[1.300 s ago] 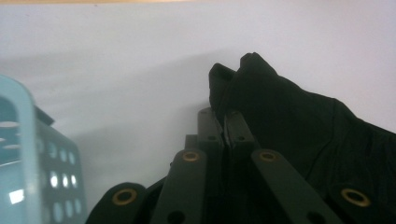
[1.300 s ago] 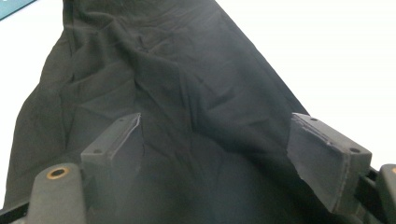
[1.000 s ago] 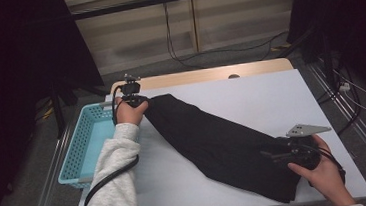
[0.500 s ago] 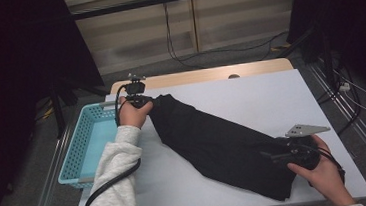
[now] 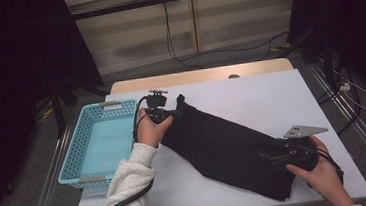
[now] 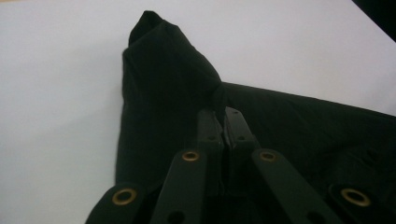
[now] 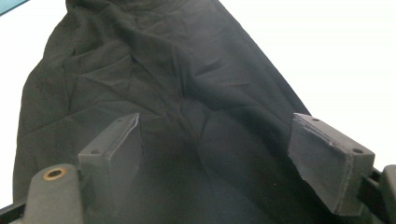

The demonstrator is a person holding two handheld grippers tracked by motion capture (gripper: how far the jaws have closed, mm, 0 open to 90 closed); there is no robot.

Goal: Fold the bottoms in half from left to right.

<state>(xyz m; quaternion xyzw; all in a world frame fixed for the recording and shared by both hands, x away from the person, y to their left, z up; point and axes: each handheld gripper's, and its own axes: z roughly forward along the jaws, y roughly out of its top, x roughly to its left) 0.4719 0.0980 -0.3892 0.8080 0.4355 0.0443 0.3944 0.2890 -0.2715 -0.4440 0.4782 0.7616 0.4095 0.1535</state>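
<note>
Black cloth (image 5: 230,149) lying slantwise across the white table (image 5: 270,90), left gripper (image 5: 172,115) pinched tight on its far end, right gripper (image 5: 271,158) spread wide over its near end, blue basket (image 5: 82,144) beside the table's left edge, no readable writing.

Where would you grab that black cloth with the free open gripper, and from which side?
Probably at the near end of the black cloth, coming in low from the table's front-right edge. There the right gripper hovers with jaws wide over flat fabric, so pinching a raised crease or the hem seems easiest. The left gripper already pinches a bunched fold at the far end.
</note>
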